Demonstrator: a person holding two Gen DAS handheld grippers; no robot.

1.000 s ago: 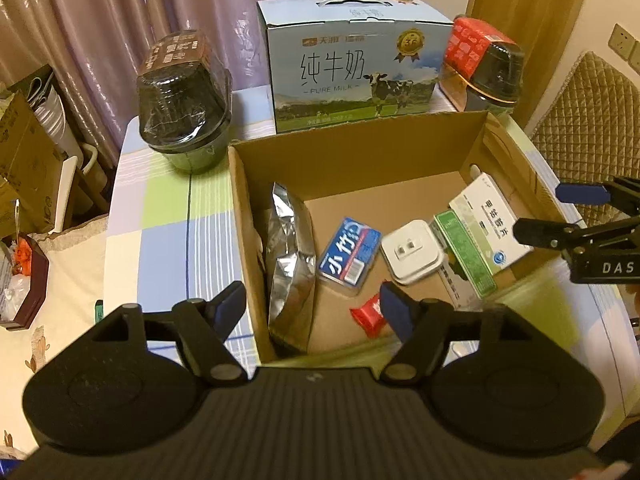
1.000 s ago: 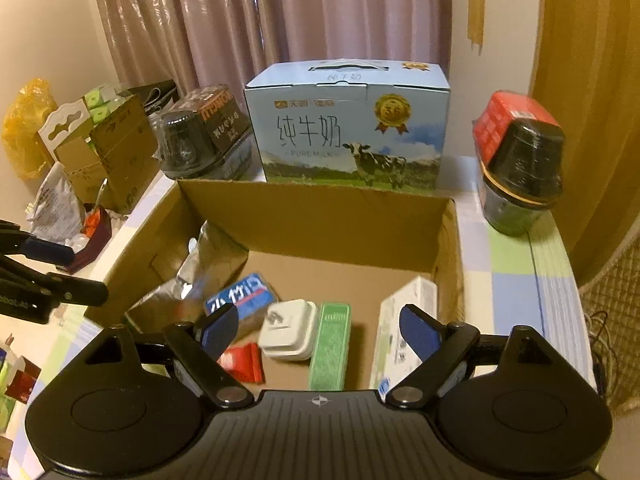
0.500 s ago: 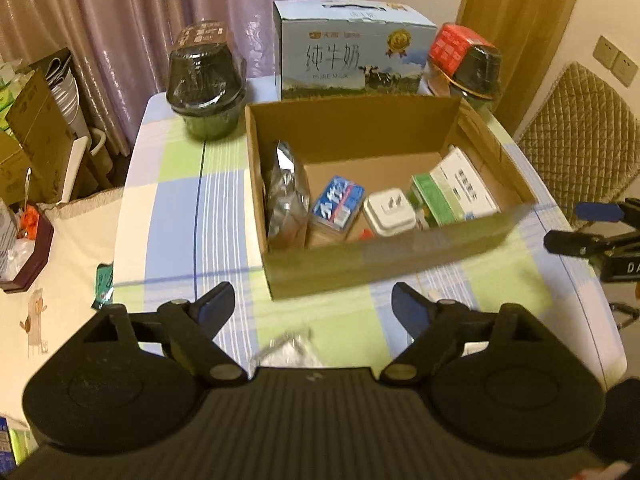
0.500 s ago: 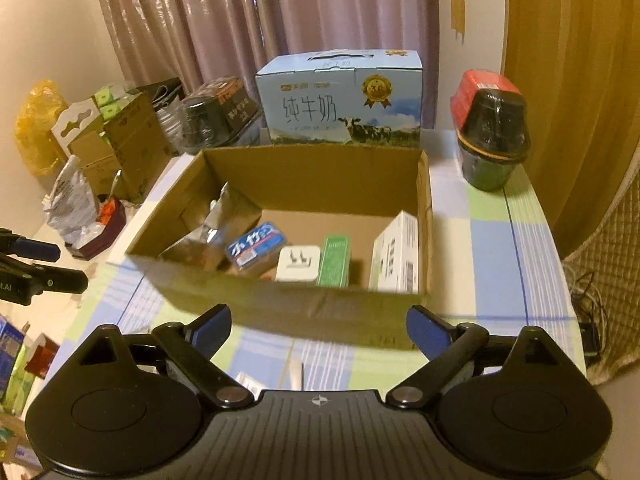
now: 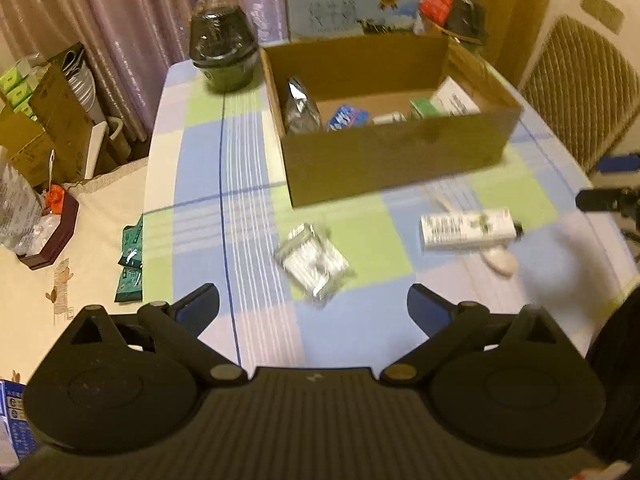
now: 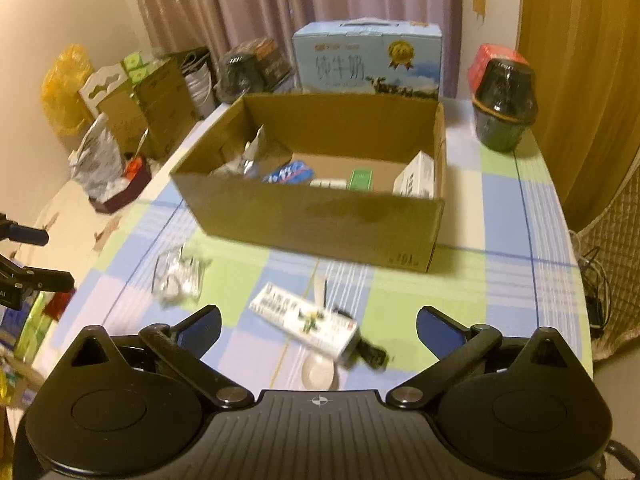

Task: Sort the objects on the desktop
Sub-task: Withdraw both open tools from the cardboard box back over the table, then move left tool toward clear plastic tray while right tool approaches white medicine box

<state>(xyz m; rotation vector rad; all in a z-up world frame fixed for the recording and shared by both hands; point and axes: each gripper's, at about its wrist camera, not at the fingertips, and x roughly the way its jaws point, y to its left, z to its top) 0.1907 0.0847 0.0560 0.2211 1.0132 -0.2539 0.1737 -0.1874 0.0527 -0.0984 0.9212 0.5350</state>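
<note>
An open cardboard box (image 5: 392,160) (image 6: 320,220) stands mid-table, holding a silver foil bag (image 5: 300,108), a blue pack (image 5: 346,118), a green box (image 6: 360,180) and a white box (image 6: 416,176). In front of it lie a clear plastic packet (image 5: 310,260) (image 6: 178,276), a white printed tube box (image 5: 466,226) (image 6: 304,320) and a white spoon (image 5: 500,260) (image 6: 318,372). My left gripper (image 5: 312,296) hovers just short of the packet, jaws opening, nothing between them. My right gripper (image 6: 318,314) hangs over the tube box, jaws also opening and empty.
A blue milk carton (image 5: 348,0) (image 6: 368,60) stands behind the box, with a wrapped black bowl on either side (image 5: 224,48) (image 6: 504,112). A quilted chair (image 5: 580,92) is beside the table's right edge. Green packets (image 5: 130,256) lie off the left edge.
Both grippers have drawn back from over the box toward the near table edge. Their jaws have spread wider. The loose packet, tube box and spoon have come into view.
</note>
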